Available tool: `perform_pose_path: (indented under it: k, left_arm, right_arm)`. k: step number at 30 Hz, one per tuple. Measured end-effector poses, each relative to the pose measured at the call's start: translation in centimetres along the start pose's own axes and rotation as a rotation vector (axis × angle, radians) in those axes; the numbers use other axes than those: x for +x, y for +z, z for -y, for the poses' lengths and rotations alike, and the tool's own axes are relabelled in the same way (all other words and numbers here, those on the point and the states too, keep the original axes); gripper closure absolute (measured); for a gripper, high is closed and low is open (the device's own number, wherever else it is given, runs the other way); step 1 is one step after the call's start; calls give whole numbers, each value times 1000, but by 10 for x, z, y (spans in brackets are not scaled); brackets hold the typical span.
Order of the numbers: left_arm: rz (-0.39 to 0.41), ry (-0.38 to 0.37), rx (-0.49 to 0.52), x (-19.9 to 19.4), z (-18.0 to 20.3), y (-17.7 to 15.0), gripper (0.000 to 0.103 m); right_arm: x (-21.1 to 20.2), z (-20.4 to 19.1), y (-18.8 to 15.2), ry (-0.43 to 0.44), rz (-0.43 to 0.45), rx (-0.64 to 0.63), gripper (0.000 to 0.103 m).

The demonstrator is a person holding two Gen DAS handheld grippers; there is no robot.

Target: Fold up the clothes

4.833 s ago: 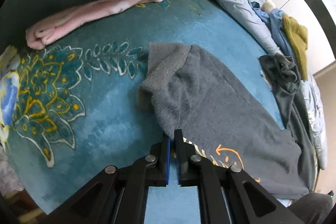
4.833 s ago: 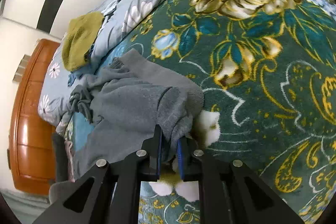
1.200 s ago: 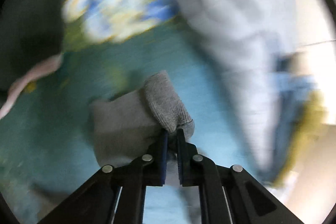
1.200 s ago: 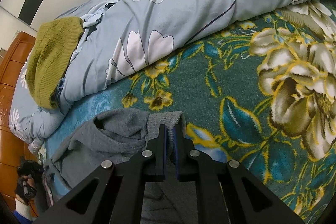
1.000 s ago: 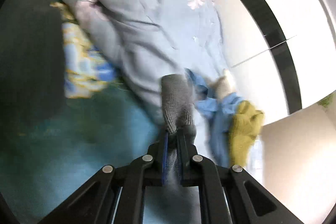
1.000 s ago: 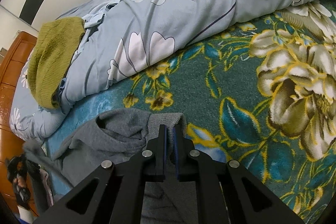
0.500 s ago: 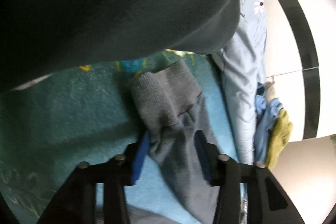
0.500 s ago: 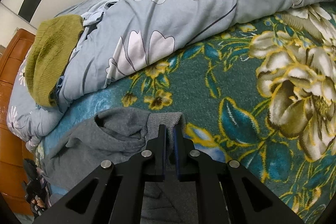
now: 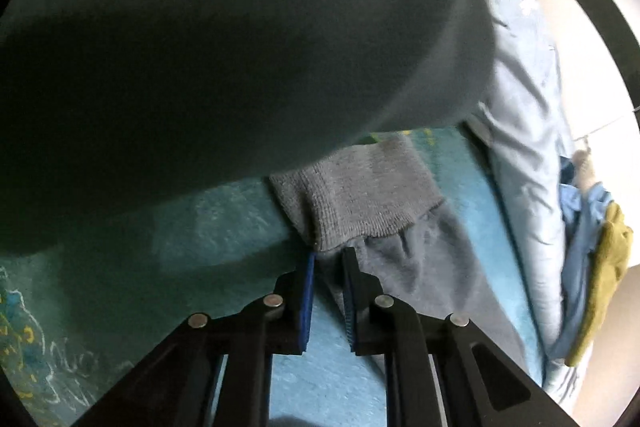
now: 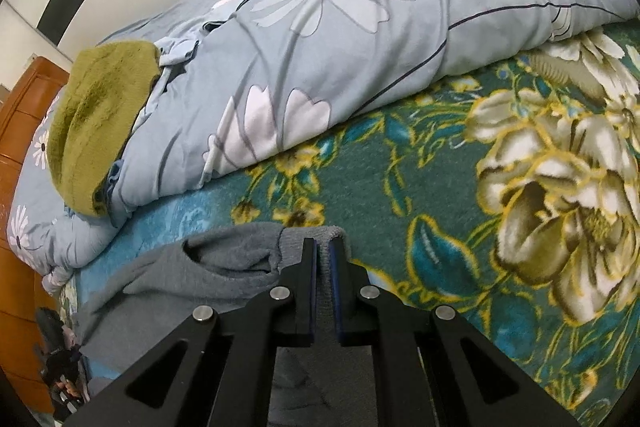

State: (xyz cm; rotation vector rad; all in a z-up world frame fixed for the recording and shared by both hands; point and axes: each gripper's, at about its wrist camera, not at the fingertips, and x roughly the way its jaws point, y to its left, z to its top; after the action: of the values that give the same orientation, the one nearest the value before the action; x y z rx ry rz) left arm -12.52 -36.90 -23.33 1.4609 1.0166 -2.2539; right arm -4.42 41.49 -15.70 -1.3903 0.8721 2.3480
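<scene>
A grey knit sweater (image 9: pixel 420 267) lies on the teal floral blanket (image 9: pixel 224 235), its ribbed cuff (image 9: pixel 356 203) flat just ahead of my left gripper (image 9: pixel 329 255). The left jaws are closing, and grey cloth just below the cuff is pinched between the blue pads. A person's dark grey sleeve (image 9: pixel 200 47) fills the upper left of that view and hides the cuff's far edge. In the right wrist view the sweater (image 10: pixel 224 267) is bunched at lower left. My right gripper (image 10: pixel 323 241) is shut on a ribbed edge of it.
A blue-grey flowered duvet (image 10: pixel 360 47) is heaped along the far side of the blanket (image 10: pixel 440 207). An olive knit garment (image 10: pixel 96 123) and a light blue one (image 9: pixel 580 227) lie on the duvet. A wooden headboard (image 10: pixel 20 131) stands at the left.
My left gripper brought the sleeve cuff down onto the blanket, opened wide around it, and has closed again on the cloth below the cuff. The right gripper has kept still.
</scene>
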Motion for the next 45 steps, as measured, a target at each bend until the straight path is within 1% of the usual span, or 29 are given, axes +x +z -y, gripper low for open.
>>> perform_pose_path:
  k: [2,4,6,8,9,10,11,12,14,16,17,18,19,20,21,22,24,26,29,30,31,34,36,37,38,39,41,43,45]
  left_arm:
    - [-12,-31,-25,1,-5,-1,89]
    - [-54,-90,-40,-2,-10,-4,88]
    - [-87,-141,-44,-7,-14,-8,85]
    - [-101,-145,-29,-15,-18,-12,72]
    - [-111,-147,-16,-22,-21,-16,60]
    - [-111,-158,-9,-25,-19,-20,56]
    - [-111,-169,-1,-28,-16,-25,56]
    - [-101,-176,9,-40,-21,-28,54]
    - [-78,-181,33,-65,-31,-37,44]
    - [-54,-174,59,-89,-40,-48,42]
    - [-43,-168,73,-99,-43,-55,42]
    - [-33,-153,87,-114,-54,-63,42]
    - [-25,-139,86,-121,-62,-71,42]
    - [-17,-125,84,-127,-69,-79,41]
    - [-18,-126,77,-139,-92,-83,41]
    - [-24,-131,53,-143,-105,-94,41]
    - [-54,-159,-11,-118,-110,-103,41]
    - [-90,-204,-71,-121,-137,-122,41]
    - [-115,-280,-142,-120,-153,-136,41]
    - [-126,-316,-176,-113,-153,-140,41]
    - [-130,-332,-197,-105,-149,-142,41]
    - [-137,-344,-233,-98,-149,-146,43]
    - [-133,-350,-252,-95,-149,-148,44]
    - [-127,-351,-259,-94,-149,-149,47]
    - [-125,-350,-262,-92,-148,-149,55]
    - [-122,-349,-264,-90,-146,-148,60]
    - [-124,-340,-268,-82,-141,-146,75]
    - [-124,-331,-268,-81,-141,-145,82]
    - [-116,-336,-267,-80,-138,-144,84]
  right_arm:
    - [1,2,2,-13,3,2,97]
    - [4,3,4,-30,2,7,99]
    - [4,2,4,-26,-10,0,99]
    - [5,2,3,-22,-21,-8,99]
    - [3,1,3,-17,-24,-10,97]
    - [0,1,2,-7,-22,-12,96]
    - [-3,0,1,4,-20,-14,96]
    - [-7,0,0,12,-15,-15,96]
    - [-20,0,-4,24,2,-14,96]
    - [-36,1,-10,45,21,-12,95]
    - [-44,2,-14,56,29,-10,91]
    - [-53,5,-20,68,36,-8,81]
    - [-61,7,-26,77,42,-5,76]
    - [-68,12,-33,84,45,-1,68]
    - [-75,17,-42,91,44,8,66]
    - [-83,24,-53,98,42,20,66]
    - [-94,35,-68,111,39,48,65]
    - [-105,49,-86,128,36,97,64]
    - [-121,71,-114,141,34,175,59]
    - [-126,77,-123,143,32,197,59]
    - [-129,82,-133,147,25,217,59]
    - [-137,93,-156,174,4,271,58]
    - [-134,94,-170,210,-23,306,58]
    - [-130,92,-177,231,-39,321,58]
    - [-126,89,-182,254,-56,334,58]
    - [-123,85,-187,273,-69,343,58]
    - [-116,77,-191,297,-86,346,58]
    - [-108,67,-193,302,-104,343,58]
    - [-101,60,-194,297,-117,345,57]
